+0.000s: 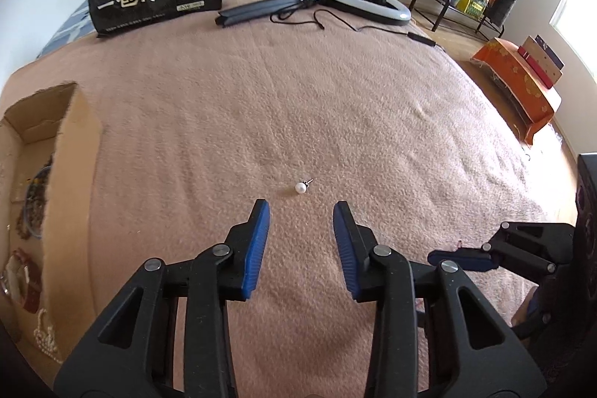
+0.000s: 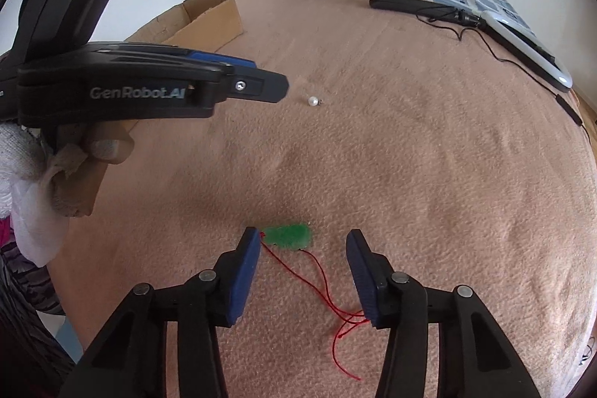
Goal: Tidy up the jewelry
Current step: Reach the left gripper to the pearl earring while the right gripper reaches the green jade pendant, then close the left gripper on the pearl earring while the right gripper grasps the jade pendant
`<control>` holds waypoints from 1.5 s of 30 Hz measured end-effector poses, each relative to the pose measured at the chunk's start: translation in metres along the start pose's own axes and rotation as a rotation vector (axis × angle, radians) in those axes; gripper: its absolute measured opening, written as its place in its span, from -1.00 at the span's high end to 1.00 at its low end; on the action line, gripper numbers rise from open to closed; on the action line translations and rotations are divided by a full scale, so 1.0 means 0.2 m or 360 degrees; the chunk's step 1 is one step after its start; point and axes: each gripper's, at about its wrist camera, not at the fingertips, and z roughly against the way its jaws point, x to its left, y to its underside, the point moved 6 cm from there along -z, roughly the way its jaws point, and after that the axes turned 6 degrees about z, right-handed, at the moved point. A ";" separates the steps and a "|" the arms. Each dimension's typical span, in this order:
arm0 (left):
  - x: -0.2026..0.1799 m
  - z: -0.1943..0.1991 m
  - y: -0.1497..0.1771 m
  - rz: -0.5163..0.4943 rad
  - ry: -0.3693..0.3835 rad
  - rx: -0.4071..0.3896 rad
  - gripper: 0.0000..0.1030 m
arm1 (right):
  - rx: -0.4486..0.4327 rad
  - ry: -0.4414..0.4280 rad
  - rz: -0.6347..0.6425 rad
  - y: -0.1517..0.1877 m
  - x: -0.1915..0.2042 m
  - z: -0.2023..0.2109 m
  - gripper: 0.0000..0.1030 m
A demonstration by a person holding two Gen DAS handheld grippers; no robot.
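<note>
Cardboard box (image 1: 71, 174) holds bead strands (image 1: 35, 207), pearls (image 1: 46, 342).

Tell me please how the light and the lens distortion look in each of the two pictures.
Left wrist view: strong fisheye bending with dark corners; the window at the right is blown out white; the pearl earring is sharp. Right wrist view: same bending; even soft light; a dim shadow lies beyond the green pendant.

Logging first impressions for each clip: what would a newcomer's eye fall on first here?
Probably the green pendant on its red cord, bright against the pink blanket, lying between the open jaws of the right gripper. Next, the pearl earring alone mid-blanket, just ahead of the left gripper, also open. A cardboard box holding jewelry sits at the left.
</note>
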 end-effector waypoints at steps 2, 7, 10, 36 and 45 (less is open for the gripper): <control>0.00 -0.04 0.00 -0.0013 -0.0005 0.0017 0.37 | 0.0000 -0.0010 -0.0002 0.01 0.00 -0.01 0.09; 0.00 -0.12 -0.02 -0.0053 -0.0013 0.0029 0.41 | -0.0018 -0.0029 0.0003 0.02 0.00 -0.01 0.11; -0.01 -0.16 -0.03 -0.0067 -0.0012 0.0030 0.43 | -0.0026 -0.0040 0.0006 0.02 0.00 -0.02 0.11; -0.01 -0.25 -0.04 -0.0141 -0.0052 0.0018 0.85 | -0.0029 0.0035 0.0167 0.00 0.05 -0.06 0.38; 0.01 -0.16 -0.07 -0.0112 -0.0053 -0.0019 0.85 | -0.0079 0.0079 0.0073 -0.04 -0.05 0.00 0.39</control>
